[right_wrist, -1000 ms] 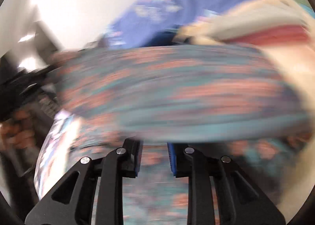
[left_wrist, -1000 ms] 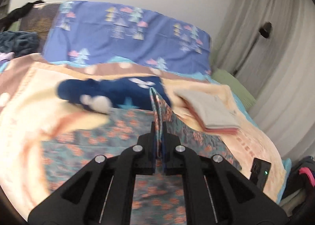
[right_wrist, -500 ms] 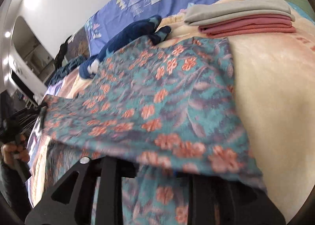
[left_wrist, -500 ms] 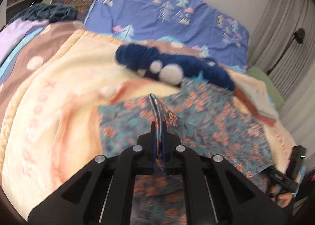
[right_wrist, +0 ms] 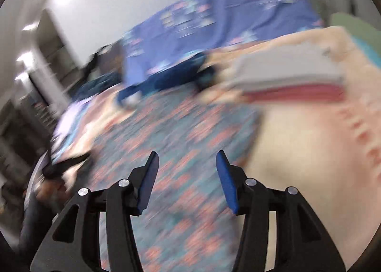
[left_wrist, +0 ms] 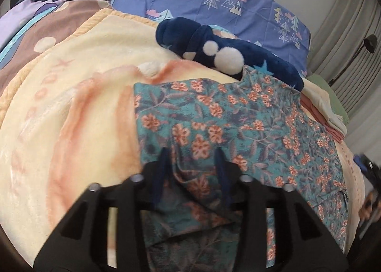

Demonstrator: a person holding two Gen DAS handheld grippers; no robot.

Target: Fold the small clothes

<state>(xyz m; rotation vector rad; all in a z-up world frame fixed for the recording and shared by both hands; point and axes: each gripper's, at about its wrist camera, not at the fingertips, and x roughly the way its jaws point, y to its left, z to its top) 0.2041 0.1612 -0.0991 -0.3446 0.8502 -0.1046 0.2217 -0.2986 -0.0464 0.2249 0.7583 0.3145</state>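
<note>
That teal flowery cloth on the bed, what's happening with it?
A person with a claw in each hand is folding the teal floral-print garment on the cream fleece blanket. Both claws, left and right, have just been opening and now grip nothing; the garment lies folded over. A stack of folded grey and pink clothes sits beyond.

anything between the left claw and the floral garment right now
Nothing visible. The left claw sits directly over the floral garment, its jaws just opened, with cloth lying loose between them. The navy plush and the folded stack lie at the garment's far edge.
</note>
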